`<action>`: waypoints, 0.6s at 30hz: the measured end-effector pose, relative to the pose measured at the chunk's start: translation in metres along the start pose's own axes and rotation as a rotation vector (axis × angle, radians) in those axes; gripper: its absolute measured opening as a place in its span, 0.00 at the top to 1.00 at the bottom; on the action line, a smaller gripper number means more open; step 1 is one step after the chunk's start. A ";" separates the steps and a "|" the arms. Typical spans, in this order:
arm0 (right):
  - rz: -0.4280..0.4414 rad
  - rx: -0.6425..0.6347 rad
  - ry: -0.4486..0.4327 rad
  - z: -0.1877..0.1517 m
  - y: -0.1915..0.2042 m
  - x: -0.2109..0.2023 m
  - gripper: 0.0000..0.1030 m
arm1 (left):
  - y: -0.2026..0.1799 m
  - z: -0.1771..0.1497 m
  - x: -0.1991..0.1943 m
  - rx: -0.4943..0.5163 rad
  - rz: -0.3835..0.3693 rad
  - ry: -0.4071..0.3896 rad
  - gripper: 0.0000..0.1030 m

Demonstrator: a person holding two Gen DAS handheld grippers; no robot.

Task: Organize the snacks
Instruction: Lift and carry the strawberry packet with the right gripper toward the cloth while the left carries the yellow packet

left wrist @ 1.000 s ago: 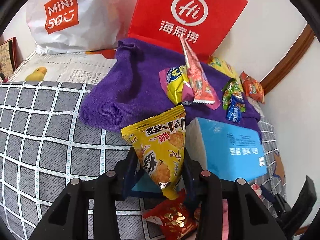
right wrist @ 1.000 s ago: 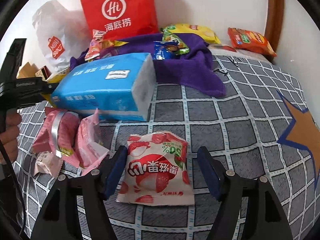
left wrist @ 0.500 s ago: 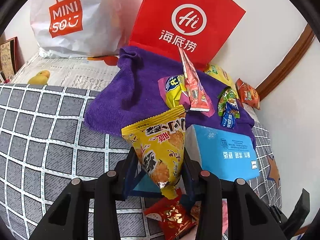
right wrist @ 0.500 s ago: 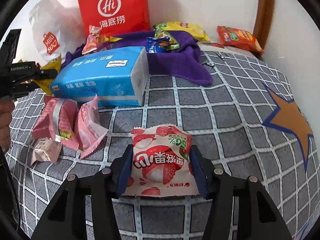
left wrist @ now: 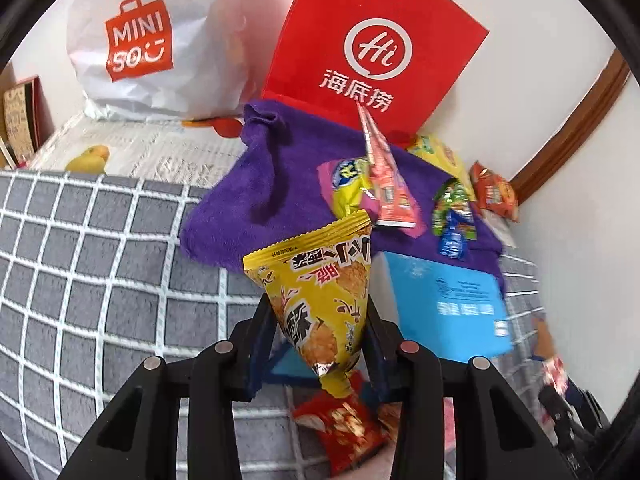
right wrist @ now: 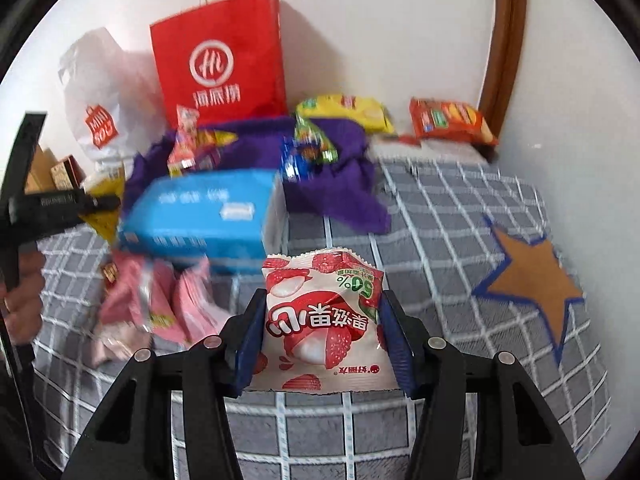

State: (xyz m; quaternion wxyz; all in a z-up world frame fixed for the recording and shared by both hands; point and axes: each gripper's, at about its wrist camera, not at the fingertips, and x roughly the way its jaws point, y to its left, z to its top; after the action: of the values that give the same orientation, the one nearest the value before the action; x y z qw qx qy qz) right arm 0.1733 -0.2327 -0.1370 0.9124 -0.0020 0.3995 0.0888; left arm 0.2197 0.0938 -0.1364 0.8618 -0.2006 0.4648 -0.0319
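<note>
Left wrist view: the left tongs (left wrist: pixel 316 344) are seen clamped on a yellow snack packet (left wrist: pixel 320 292), which is held clear above the grey checked bed cover (left wrist: pixel 100 280). A red nut packet (left wrist: pixel 344 428) is noted on the cover below it, a blue tissue pack (left wrist: pixel 444 308) just beside, and a purple towel (left wrist: pixel 272 184) beyond, on which several small packets are laid. A red paper bag (left wrist: pixel 376 52) and a white shopping bag (left wrist: pixel 160 40) are stood against the wall. Right wrist view: the right tongs (right wrist: pixel 320 336) are seen closed on a white lychee sweet packet (right wrist: pixel 320 316), gripped at both side edges and raised off the cover. Pink packets (right wrist: pixel 160 308) are recorded left of it, near the tissue pack.
</note>
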 end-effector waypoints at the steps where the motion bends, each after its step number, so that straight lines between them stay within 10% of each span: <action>1: 0.002 -0.001 -0.011 0.006 0.001 -0.002 0.47 | 0.000 0.001 -0.006 -0.010 -0.015 0.001 0.63; 18: 0.138 0.007 -0.084 0.141 0.028 0.015 0.47 | -0.013 0.055 -0.079 0.019 0.065 -0.027 0.63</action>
State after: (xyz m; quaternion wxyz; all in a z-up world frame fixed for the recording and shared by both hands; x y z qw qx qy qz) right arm 0.2811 -0.1924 -0.0502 0.9202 0.0324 0.3601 0.1502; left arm 0.2214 0.1181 -0.0424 0.8706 -0.1773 0.4589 -0.0055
